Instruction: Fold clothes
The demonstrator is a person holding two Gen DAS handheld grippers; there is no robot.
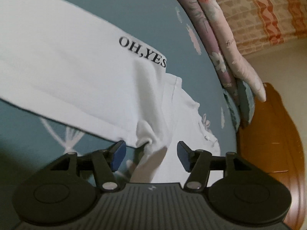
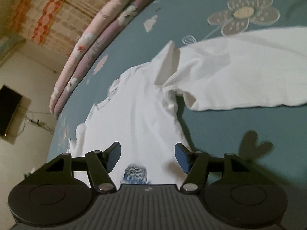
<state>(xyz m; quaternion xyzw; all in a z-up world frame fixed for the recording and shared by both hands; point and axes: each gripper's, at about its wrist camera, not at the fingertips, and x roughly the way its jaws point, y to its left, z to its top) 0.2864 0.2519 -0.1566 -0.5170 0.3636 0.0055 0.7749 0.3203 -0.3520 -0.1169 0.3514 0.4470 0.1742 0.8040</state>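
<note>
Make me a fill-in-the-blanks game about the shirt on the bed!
1. The shirt is the colour ____.
2. The black letters on it read "OH, ____".
3. The bedsheet under it is blue with a ____ pattern.
4. Both the left gripper and right gripper are ____.

Missing words: white; YES; flower; open

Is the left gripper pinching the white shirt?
No, the left gripper is open, its pads apart with the white shirt lying loose below.

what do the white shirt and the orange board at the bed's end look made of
White shirt: soft matte knit, probably cotton; it creases limply and carries black printed lettering. Orange board: looks like varnished wood, with a smooth, slightly glossy amber face; veneer or laminate can't be excluded.
</note>
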